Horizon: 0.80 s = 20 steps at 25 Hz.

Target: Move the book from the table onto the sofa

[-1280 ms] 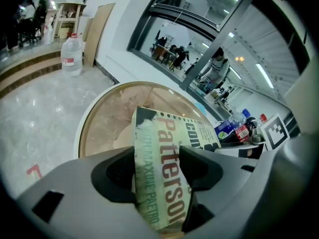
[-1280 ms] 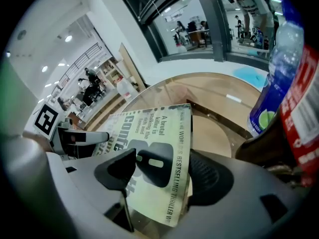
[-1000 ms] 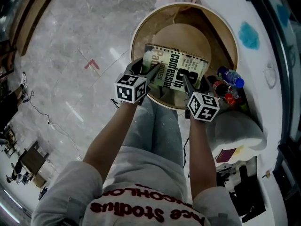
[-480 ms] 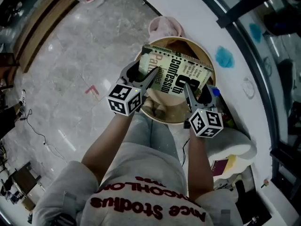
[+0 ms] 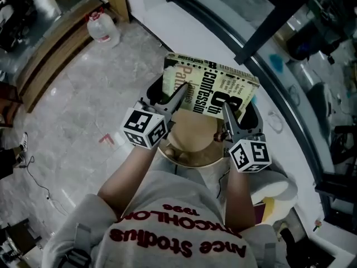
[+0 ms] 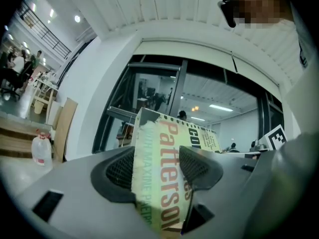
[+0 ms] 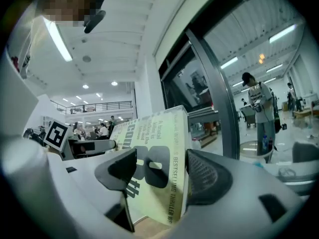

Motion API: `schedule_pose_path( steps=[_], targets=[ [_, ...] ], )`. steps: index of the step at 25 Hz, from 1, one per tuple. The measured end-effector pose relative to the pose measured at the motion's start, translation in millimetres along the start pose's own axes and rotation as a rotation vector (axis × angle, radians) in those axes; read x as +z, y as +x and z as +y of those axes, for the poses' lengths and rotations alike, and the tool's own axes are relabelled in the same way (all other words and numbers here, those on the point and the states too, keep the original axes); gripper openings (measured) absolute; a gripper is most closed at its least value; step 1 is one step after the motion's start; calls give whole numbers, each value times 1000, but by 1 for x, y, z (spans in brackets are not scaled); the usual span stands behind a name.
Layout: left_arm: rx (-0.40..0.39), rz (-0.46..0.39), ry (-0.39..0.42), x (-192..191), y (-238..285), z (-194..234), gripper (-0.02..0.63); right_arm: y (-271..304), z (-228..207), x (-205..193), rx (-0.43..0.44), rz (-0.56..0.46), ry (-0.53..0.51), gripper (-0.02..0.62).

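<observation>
Both grippers hold a pale yellow-green paperback book (image 5: pixel 209 88) in the air over the far rim of a round wooden table (image 5: pixel 192 149). My left gripper (image 5: pixel 177 96) is shut on the book's left end, by the spine. My right gripper (image 5: pixel 227 109) is shut on its right end. In the left gripper view the book (image 6: pixel 167 148) stands upright between the two dark pads, with the left gripper (image 6: pixel 157 168) clamped on it. In the right gripper view the cover (image 7: pixel 149 148) fills the gap of the right gripper (image 7: pixel 162 176).
A dark window frame (image 5: pixel 268 77) and a white sill run past the table. A water jug (image 5: pixel 103 28) stands on the marble floor at the left. A white cushion (image 5: pixel 273 186) lies to the right of the table. A person (image 7: pixel 259 108) stands behind the glass.
Both grippers have kept their hold on the book. It now hangs over the table's far rim rather than its middle, and the head view has swung toward the window.
</observation>
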<state>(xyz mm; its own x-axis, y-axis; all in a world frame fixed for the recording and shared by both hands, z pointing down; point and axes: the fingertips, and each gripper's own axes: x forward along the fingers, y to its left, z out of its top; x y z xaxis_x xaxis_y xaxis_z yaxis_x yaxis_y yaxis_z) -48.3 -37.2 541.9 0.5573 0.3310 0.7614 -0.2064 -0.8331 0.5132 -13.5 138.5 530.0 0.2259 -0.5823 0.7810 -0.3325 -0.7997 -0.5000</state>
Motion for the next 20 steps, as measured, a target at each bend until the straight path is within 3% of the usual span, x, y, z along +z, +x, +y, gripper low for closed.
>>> schedule_pose_path(
  steps=[9, 11, 15, 20],
  targets=[
    [-38, -163, 111, 5, 7, 1, 265, 8, -6, 0, 21, -176, -78, 334],
    [-20, -136, 118, 5, 9, 3, 265, 13, -8, -2, 32, -166, -50, 334],
    [39, 38, 9, -9, -7, -2, 265, -1, -1, -12, 22, 18, 56, 334],
    [1, -7, -11, -3, 9, 7, 265, 11, -5, 2, -10, -9, 11, 334]
  ],
)
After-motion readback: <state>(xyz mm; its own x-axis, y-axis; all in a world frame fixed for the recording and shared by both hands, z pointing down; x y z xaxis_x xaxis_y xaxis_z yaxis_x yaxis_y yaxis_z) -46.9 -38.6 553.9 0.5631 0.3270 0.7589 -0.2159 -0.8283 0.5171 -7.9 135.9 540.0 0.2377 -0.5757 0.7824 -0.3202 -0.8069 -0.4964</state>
